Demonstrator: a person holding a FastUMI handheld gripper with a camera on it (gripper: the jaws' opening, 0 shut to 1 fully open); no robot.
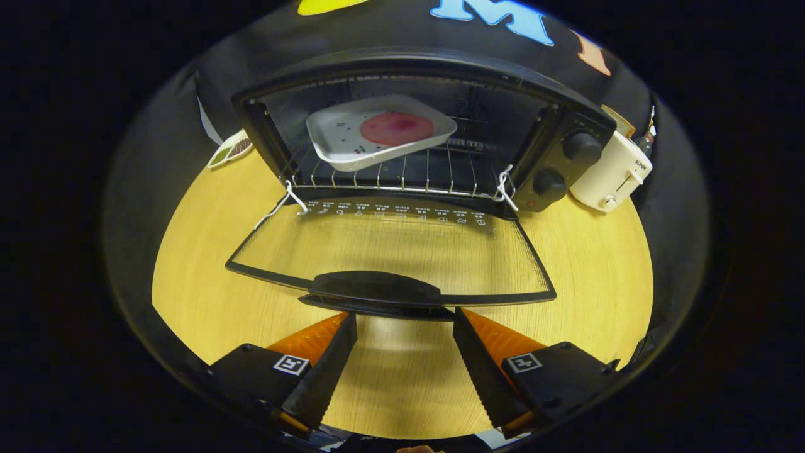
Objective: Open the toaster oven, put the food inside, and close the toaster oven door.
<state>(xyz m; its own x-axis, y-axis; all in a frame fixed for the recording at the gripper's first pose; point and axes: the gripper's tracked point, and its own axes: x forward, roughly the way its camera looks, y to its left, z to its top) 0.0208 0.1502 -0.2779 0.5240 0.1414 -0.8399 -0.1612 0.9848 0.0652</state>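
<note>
The black toaster oven (569,163) stands at the back of the wooden table with its glass door (390,251) folded down flat toward me. Inside, on the wire rack (409,176), rests a white square plate (343,141) carrying a round slice of red meat (397,128); the plate sits left of the rack's middle, tilted. My gripper (404,314) is open, its fingertips just under the front edge of the door's handle (377,288), one on each side of the handle's middle. Nothing is between the fingers.
A white toaster (613,176) stands right of the oven against the cloth wall. A small dish with green and brown fillings (230,151) lies behind the oven's left side. The wooden tabletop (188,283) spreads to both sides of the door.
</note>
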